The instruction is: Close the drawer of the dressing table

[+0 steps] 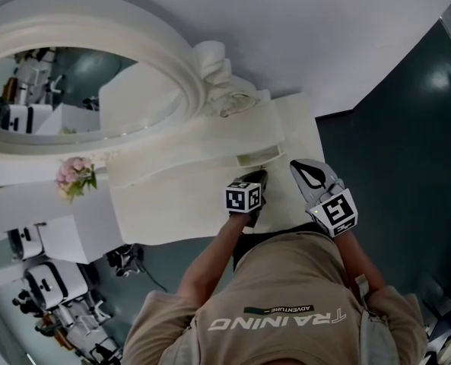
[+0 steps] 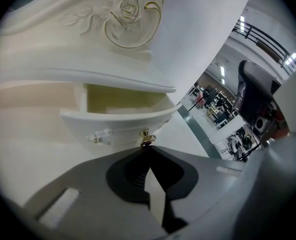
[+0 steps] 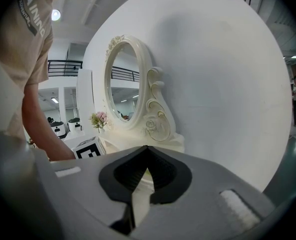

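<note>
We see a white drawer (image 2: 115,123) with a curved front. It is pulled part way out from under the top of the white dressing table (image 2: 48,49), so it is open. Its inside looks pale yellow. A small gold knob (image 2: 146,137) sticks out of its front. A carved rose (image 2: 128,6) sits higher up.

You are in a large indoor hall fitted out as a staged set, not a lived-in home. The dressing table (image 1: 202,196), with its oval mirror (image 1: 65,90) and a small bunch of flowers (image 1: 74,175), stands alone against a curved, bare white wall (image 1: 324,36) on a dark green floor (image 1: 396,150). Past the wall's edge the hall opens out: an upper gallery with a black railing (image 2: 266,37), a ceiling light (image 3: 56,15), crowded workstations (image 2: 217,106), and white machines (image 1: 54,286) by the table's left end.
</note>
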Motion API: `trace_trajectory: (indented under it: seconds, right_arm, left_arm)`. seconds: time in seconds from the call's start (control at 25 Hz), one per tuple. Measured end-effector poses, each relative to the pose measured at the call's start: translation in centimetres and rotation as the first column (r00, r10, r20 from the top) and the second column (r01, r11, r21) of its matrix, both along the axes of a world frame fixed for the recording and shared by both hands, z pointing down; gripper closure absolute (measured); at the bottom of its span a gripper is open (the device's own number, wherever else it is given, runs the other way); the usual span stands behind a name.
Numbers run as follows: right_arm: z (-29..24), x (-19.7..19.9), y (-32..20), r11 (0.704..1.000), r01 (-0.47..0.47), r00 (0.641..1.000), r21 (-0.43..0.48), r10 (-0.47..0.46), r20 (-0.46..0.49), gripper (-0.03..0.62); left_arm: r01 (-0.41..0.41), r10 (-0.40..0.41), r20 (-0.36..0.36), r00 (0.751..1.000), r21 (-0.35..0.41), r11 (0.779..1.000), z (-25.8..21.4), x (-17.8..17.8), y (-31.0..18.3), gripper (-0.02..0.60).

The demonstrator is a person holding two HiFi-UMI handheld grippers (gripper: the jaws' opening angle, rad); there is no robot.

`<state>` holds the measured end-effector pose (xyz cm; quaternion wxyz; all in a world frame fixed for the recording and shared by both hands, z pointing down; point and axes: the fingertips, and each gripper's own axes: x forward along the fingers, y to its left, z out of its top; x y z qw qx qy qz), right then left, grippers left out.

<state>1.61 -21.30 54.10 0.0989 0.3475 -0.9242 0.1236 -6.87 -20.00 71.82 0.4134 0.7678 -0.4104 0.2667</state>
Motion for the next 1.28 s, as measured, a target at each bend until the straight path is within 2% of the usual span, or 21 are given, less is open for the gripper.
trace_trajectory:
  seconds: [0.6,0.88,1.28]
  right_arm:
    - [0.3,0.3,0.0,1.0,0.0,1.0,-0.007,0.0,-0.011,0.592]
    - [-0.4,-0.4,0.0,1.0,0.014,1.0,0.008,-0.014,-0.014,0.592]
    - [-1.9,-1.6,0.8,0.999,0.028,0.999,0.02,-0.028,-0.032,0.592]
  left_arm:
    - [0.076,-0.077,0.003,0.997,0.037,0.996,-0.7,-1.4,-3.4,0.563]
    - [0.092,-0.092,0.006,0.996,0.052,0.994,-1.1,-2.2,-5.0,0.563]
    - [0.096,-0.094,-0.028,0.995,0.06,0.994,-1.4,-2.3,-5.2,0.563]
